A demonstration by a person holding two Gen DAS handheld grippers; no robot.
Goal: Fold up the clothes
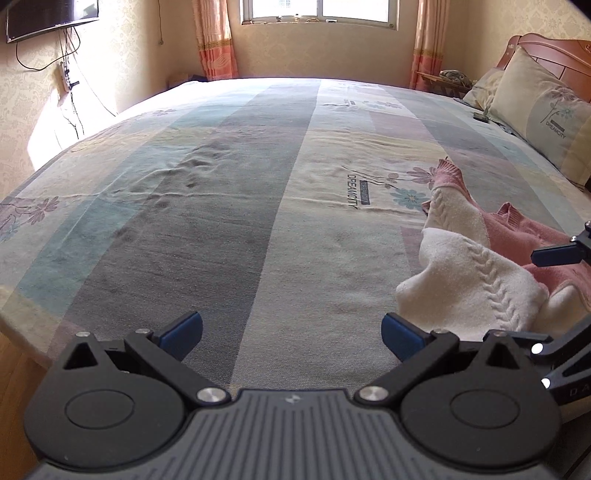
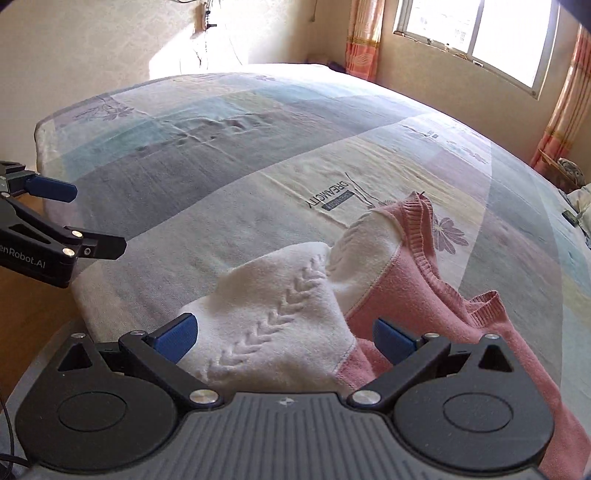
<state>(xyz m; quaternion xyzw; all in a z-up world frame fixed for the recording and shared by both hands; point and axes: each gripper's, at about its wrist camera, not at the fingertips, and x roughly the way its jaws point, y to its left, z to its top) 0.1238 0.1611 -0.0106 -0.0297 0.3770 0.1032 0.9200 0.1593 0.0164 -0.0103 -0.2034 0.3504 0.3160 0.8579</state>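
A pink and white knitted sweater [image 2: 399,295] lies crumpled on the bed near its front edge; it also shows at the right of the left wrist view [image 1: 469,280]. My right gripper [image 2: 282,338] is open, its blue fingers astride the white cable-knit part, touching nothing that I can see. My left gripper [image 1: 291,332] is open and empty over bare bedspread, to the left of the sweater. It shows from the side at the left edge of the right wrist view [image 2: 88,218]. The right gripper's fingertip [image 1: 554,254] reaches in at the right edge of the left wrist view.
The bed [image 1: 240,192] has a striped flowered bedspread. Pillows [image 1: 546,110] lean on a wooden headboard at the right. A window [image 1: 317,11] with curtains is behind, a TV [image 1: 48,14] on the left wall. Wooden floor [image 2: 33,317] lies beside the bed's front edge.
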